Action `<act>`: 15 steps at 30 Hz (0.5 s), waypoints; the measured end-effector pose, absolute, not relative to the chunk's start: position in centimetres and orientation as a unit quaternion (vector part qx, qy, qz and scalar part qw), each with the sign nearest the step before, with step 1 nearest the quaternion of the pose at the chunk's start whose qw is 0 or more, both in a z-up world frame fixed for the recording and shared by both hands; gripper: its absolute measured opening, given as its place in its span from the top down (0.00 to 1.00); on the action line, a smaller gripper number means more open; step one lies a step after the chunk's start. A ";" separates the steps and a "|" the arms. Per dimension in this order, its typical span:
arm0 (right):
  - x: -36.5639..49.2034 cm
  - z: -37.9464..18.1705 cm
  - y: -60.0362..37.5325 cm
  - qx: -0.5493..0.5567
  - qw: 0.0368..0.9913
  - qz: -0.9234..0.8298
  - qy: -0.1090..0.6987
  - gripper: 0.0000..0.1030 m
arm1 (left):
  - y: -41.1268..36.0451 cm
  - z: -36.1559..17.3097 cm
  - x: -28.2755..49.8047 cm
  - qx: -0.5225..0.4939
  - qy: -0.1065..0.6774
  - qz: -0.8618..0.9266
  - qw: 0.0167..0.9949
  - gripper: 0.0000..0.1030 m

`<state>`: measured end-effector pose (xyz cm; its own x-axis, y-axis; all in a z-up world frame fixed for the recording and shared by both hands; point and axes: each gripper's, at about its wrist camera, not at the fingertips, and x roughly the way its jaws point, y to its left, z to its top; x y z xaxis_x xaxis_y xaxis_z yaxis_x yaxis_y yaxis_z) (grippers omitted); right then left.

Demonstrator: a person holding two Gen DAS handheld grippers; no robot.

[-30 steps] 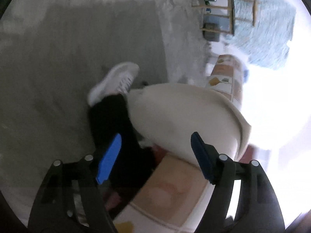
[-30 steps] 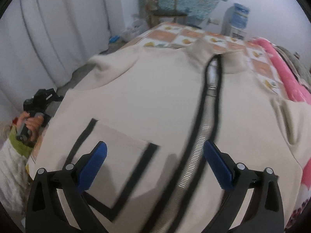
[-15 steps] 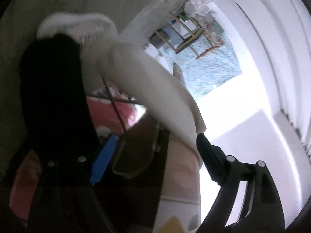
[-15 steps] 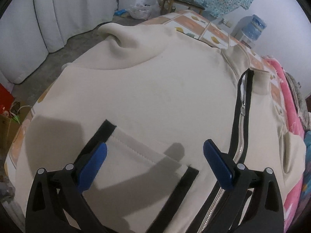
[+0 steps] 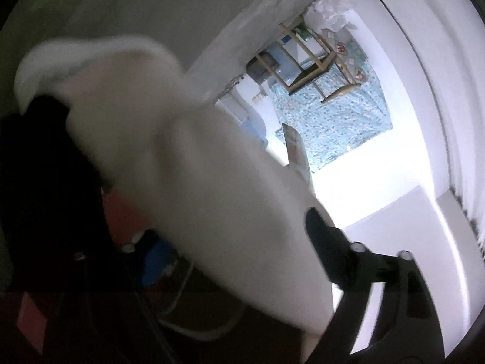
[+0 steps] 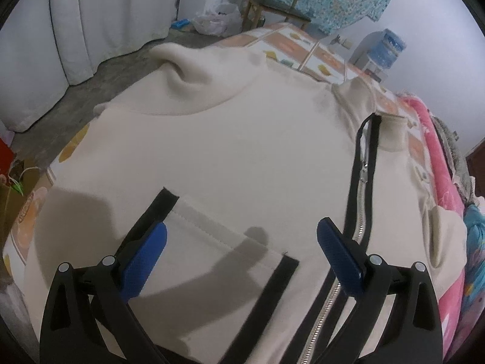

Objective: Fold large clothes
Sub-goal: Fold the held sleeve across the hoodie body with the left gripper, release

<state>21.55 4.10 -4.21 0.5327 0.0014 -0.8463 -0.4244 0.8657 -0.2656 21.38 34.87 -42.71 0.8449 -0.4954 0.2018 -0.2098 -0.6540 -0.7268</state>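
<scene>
While a cream zip-front jacket (image 6: 242, 157) lies spread face-up across a bed with a patterned sheet (image 6: 306, 45), the right hand-held gripper (image 6: 242, 254) hovers just above the garment's lower front, its blue-padded fingers (image 6: 145, 257) spread wide on either side of a black-trimmed pocket (image 6: 212, 242) and gripping nothing. Down at the bed's side, the left hand-held gripper (image 5: 233, 242) looks along the hanging sleeve (image 5: 188, 163), which passes between its two fingers; the view is blurred and dim, so it cannot be told whether the fingers have pressed together on the cloth or merely flank it. The risks from here are judgements only. If the left grip takes too little fabric, the heavy sleeve could slip out as it is lifted over the body and drop back toward the floor. A pull made too fast could drag the whole jacket off-centre toward the bed's edge, since nothing pins it down on the right. The far sleeve (image 6: 188, 69) is already bunched near the shoulder, and folding over that ridge would likely leave a lumpy, crooked fold. The metal zip (image 6: 360, 182) and the pocket's trim could also catch a fingertip if the right hand-held gripper comes down without care.
</scene>
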 end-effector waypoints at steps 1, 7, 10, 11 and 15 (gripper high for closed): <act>21.5 -4.2 4.0 -0.226 0.846 0.126 0.465 0.06 | 35.6 -42.5 21.7 -0.882 0.207 -0.186 0.379 0.41; 20.9 -3.8 3.4 -0.226 0.854 0.128 0.451 0.06 | 41.5 -39.5 22.9 -0.802 0.283 -0.134 0.508 0.90; 20.3 -3.1 2.6 -0.225 0.862 0.130 0.435 0.06 | 46.2 -34.8 23.6 -0.731 0.316 -0.096 0.597 0.93; 20.2 -3.0 2.3 -0.221 0.864 0.132 0.433 0.06 | 47.6 -32.8 23.6 -0.706 0.324 -0.083 0.624 0.93; 19.7 -2.3 0.2 -0.183 0.875 0.138 0.427 0.06 | 52.4 -21.0 22.8 -0.581 0.341 -0.023 0.739 0.94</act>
<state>19.67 0.18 -2.27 0.5973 0.0858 -0.7974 -0.3977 0.8951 -0.2015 22.83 52.40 -20.96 0.7669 -0.4300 -0.4765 -0.3615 0.3240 -0.8743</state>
